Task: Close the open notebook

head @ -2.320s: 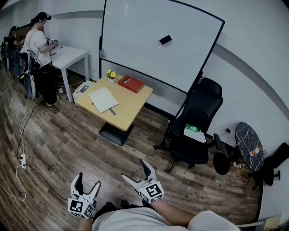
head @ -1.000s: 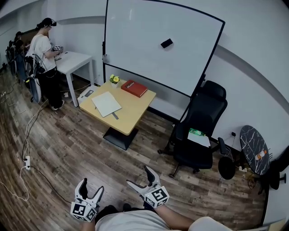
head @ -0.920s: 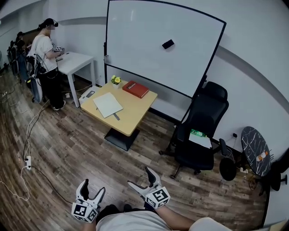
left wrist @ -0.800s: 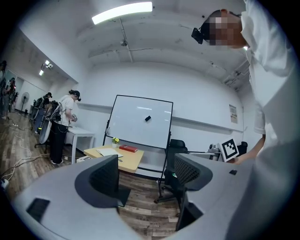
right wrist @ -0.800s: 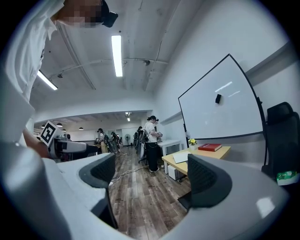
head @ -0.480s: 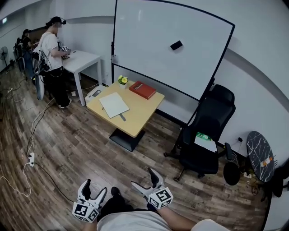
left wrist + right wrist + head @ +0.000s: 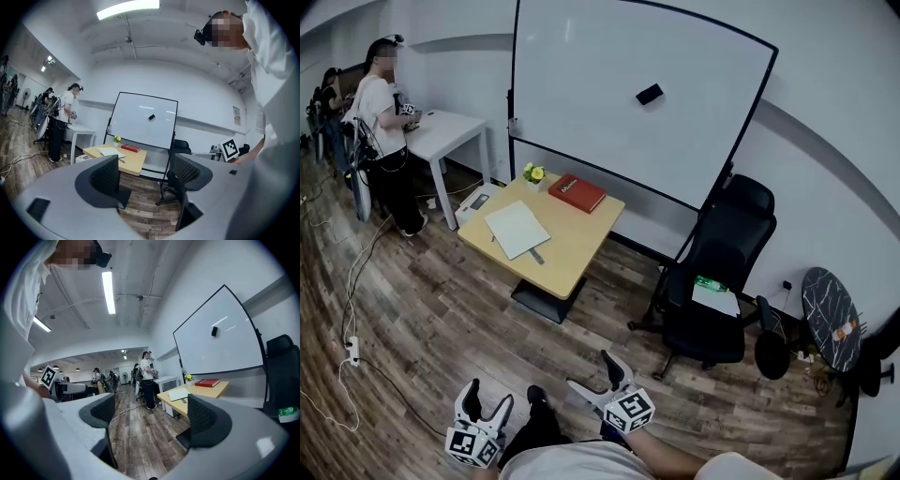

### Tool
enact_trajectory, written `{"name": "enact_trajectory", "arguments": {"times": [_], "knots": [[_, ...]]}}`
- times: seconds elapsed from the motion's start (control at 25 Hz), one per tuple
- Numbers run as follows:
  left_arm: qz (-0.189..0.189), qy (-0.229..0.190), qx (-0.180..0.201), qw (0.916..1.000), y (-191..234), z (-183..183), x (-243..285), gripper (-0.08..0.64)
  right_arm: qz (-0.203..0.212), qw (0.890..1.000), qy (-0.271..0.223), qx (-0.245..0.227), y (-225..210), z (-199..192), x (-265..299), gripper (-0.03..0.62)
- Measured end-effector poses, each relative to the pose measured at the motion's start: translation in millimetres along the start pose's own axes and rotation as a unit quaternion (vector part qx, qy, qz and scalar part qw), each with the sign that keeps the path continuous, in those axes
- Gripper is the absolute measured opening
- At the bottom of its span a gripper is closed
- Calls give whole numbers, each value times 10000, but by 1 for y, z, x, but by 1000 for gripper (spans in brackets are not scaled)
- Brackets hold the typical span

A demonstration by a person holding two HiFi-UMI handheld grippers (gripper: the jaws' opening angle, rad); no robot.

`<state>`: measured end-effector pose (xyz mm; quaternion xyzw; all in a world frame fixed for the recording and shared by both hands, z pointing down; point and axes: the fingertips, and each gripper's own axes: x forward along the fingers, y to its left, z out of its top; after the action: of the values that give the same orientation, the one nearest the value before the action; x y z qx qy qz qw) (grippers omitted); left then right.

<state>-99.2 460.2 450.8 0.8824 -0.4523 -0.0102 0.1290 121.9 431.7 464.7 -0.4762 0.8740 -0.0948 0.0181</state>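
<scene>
Both wide open and empty, my left tool (image 7: 487, 395) and right tool (image 7: 591, 371) hang far from the table (image 7: 572, 255) ahead; notebook (image 7: 516, 229) untouched, all closing remains.

Both tools (image 7: 482, 409) (image 7: 600, 377) open, empty

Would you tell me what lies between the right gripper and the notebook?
In the head view, only bare wooden floor and the table edge separate the right gripper from the notebook.

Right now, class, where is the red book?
In the head view the red book lies upper left, on the far corner of the wooden table, beside the yellow flowers, in front of the whiteboard and beyond the white notebook.
</scene>
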Motion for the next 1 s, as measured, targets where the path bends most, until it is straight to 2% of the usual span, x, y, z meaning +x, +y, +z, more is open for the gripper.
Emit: {"name": "enact_trajectory", "arguments": {"times": [0.32, 0.8, 1.0], "knots": [[-248, 122, -121, 9995, 40, 11, 78, 376, -138, 9998, 148, 75, -45, 4, 64, 491], [-722, 241, -299, 9967, 136, 38, 212, 376, -182, 9997, 133, 98, -109, 48, 199, 489], [-710, 144, -389, 9966, 175, 53, 247, 376, -124, 9994, 322, 0, -125, 48, 238, 489]]}}
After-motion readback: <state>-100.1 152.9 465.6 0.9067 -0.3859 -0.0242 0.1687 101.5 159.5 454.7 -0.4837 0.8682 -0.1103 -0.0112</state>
